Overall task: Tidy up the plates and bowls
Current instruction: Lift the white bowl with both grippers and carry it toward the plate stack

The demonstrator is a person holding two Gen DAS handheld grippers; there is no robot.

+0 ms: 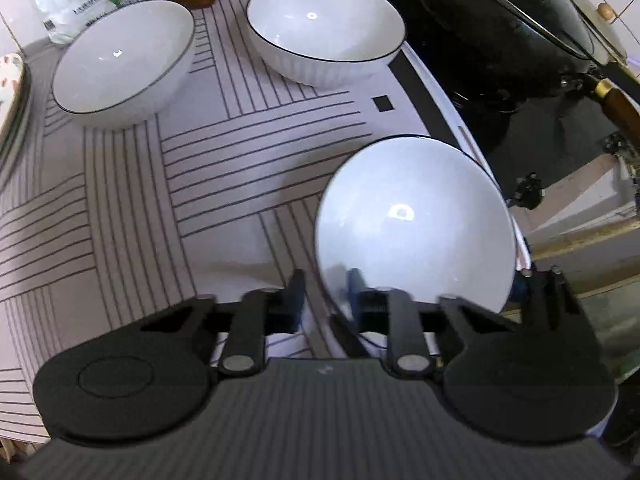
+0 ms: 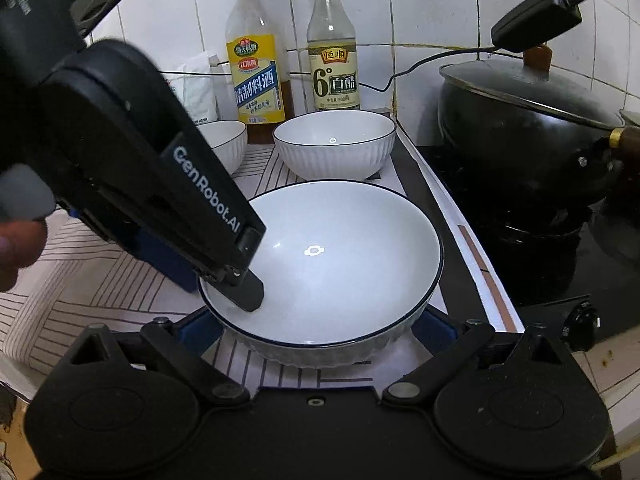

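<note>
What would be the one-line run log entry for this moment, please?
left gripper: shut on near bowl rim | right gripper: open, around near bowl | two far bowls: on mat | step: gathering bowls

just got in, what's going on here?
A person with two handheld grippers is sorting bowls on a striped mat beside the stove. The left gripper is clamped on the rim of the near white bowl, one finger inside and one outside. The right gripper is open, its fingers on either side of that bowl, not gripping. Two more white bowls, the far right bowl and far left bowl, sit further back near the bottles.
</note>
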